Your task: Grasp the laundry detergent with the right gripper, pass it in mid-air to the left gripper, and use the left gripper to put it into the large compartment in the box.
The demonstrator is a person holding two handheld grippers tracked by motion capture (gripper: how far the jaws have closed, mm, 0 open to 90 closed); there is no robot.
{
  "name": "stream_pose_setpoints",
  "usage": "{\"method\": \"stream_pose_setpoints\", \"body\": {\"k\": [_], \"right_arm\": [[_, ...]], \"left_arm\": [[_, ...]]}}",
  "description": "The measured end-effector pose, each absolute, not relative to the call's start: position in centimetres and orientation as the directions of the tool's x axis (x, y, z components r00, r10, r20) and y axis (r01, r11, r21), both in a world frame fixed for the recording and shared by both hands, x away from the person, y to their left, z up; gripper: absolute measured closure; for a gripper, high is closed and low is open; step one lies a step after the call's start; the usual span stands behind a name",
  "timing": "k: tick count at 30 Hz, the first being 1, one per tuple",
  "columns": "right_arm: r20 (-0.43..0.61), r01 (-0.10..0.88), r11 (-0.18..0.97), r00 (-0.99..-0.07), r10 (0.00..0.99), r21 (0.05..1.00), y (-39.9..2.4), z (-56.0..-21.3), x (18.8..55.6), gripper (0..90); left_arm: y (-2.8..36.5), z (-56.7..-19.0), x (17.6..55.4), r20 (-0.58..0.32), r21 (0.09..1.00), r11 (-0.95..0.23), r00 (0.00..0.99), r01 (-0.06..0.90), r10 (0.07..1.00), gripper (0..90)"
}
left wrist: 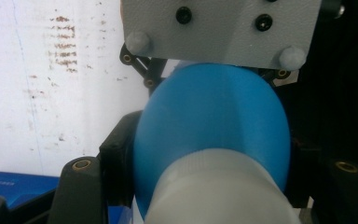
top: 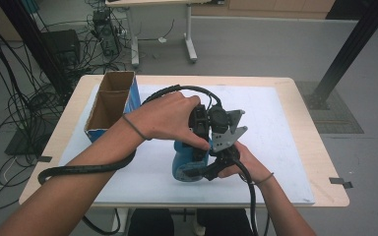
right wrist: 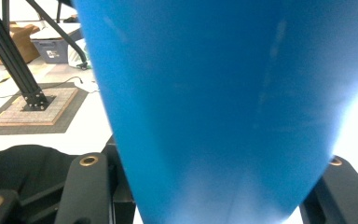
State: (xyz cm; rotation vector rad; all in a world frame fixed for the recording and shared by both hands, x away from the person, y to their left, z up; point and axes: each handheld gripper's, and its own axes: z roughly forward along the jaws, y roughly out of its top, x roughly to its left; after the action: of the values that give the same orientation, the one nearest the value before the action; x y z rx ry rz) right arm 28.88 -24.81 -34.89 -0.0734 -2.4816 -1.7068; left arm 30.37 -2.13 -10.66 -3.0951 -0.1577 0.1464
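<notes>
A blue bottle (top: 186, 164) with a white cap (left wrist: 223, 191) is held above the white mat (top: 275, 147) between both hands. My left gripper (top: 200, 135) comes from the left and is shut on the cap end; in the left gripper view its black jaws (left wrist: 212, 158) flank the cap, with the bottle's blue shoulder (left wrist: 214, 121) behind. My right gripper (top: 205, 169) comes from below right and is shut on the bottle's body, which fills the space between its jaws (right wrist: 219, 186). The right gripper's grey three-cornered plate (top: 228, 132) faces up.
An open cardboard box (top: 109, 105) with blue sides stands at the mat's far left corner; its blue edge (left wrist: 14, 189) is in the left gripper view. The left gripper's cable (top: 86, 168) loops over the table's near left. A black frame post (right wrist: 14, 70) stands on the floor.
</notes>
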Motion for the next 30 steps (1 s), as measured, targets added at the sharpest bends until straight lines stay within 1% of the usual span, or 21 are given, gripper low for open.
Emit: {"method": "stream_pose_setpoints", "body": {"k": [30], "right_arm": [[0.136,0.112,0.341,-0.99,-0.045,0.933,-24.73,-34.95,29.23,41.7]], "left_arm": [[-1.35,-10.14,30.28,-0.087,-0.025,-0.993,0.99,0.113,0.115,37.7]]}}
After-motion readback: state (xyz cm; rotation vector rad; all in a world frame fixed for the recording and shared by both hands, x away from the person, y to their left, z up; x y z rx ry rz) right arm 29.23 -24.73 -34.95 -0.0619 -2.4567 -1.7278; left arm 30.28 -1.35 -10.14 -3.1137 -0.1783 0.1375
